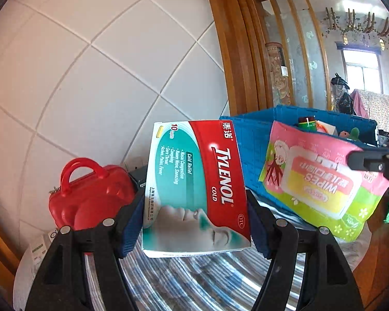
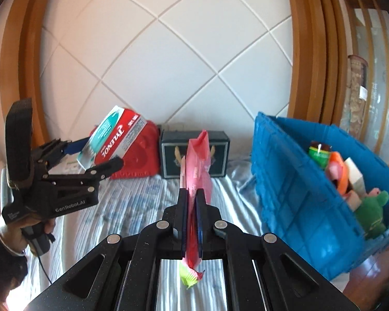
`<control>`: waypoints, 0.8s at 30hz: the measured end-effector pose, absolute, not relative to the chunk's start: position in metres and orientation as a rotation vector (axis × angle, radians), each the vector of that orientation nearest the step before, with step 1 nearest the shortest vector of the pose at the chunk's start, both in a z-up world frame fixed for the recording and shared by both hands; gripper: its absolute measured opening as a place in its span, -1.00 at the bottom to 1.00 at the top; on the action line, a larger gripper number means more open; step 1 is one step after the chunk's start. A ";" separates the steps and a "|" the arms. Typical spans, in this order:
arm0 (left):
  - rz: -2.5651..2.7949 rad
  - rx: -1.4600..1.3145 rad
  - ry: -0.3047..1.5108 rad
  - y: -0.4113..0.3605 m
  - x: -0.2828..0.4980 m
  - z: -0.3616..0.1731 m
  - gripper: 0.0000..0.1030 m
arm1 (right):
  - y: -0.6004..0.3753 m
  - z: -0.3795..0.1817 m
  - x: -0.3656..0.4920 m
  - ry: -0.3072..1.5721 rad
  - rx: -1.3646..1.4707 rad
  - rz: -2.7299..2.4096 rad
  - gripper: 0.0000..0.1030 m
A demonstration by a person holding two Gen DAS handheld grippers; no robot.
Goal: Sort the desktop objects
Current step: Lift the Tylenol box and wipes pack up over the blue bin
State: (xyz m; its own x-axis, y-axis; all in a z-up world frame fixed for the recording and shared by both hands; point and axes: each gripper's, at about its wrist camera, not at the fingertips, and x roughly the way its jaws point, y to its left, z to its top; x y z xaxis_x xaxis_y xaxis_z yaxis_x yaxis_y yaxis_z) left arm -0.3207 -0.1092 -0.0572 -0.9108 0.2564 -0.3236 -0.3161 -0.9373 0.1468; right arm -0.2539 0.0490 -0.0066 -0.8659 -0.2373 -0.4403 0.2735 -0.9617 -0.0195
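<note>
Where hidden leftward: dark box [image 2: 194, 155] (right view only)

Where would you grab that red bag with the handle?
Take the red bag by its arched handle. The handle sticks up clear on top, so the tongs can come down from above and close across it. The bag's body looks wide, rounded and hard, and it stands close to the wall, so a side grab seems harder.

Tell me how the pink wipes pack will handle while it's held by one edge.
The wipes pack looks soft and probably floppy: the right gripper pinches only its thin film edge, so it may sag or swing. Glossy film could slip. The hard lid likely stiffens the middle.
</note>
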 end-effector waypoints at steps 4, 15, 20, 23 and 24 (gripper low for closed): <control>2.774 -0.367 0.305 -0.091 -0.315 -0.037 0.36 | 0.070 0.026 -0.241 0.107 0.528 -2.885 -0.89; 2.684 -0.205 0.390 -0.009 -0.316 0.011 0.36 | 0.134 0.095 -0.214 0.053 0.246 -3.051 -0.89; 2.670 -0.158 0.409 0.048 -0.328 0.030 0.36 | 0.182 0.116 -0.216 0.024 0.158 -3.079 -0.89; 2.675 -0.135 0.428 0.093 -0.337 0.039 0.36 | 0.220 0.126 -0.223 0.023 0.134 -3.073 -0.89; 2.679 -0.131 0.423 0.108 -0.340 0.042 0.36 | 0.235 0.128 -0.227 0.023 0.128 -3.069 -0.89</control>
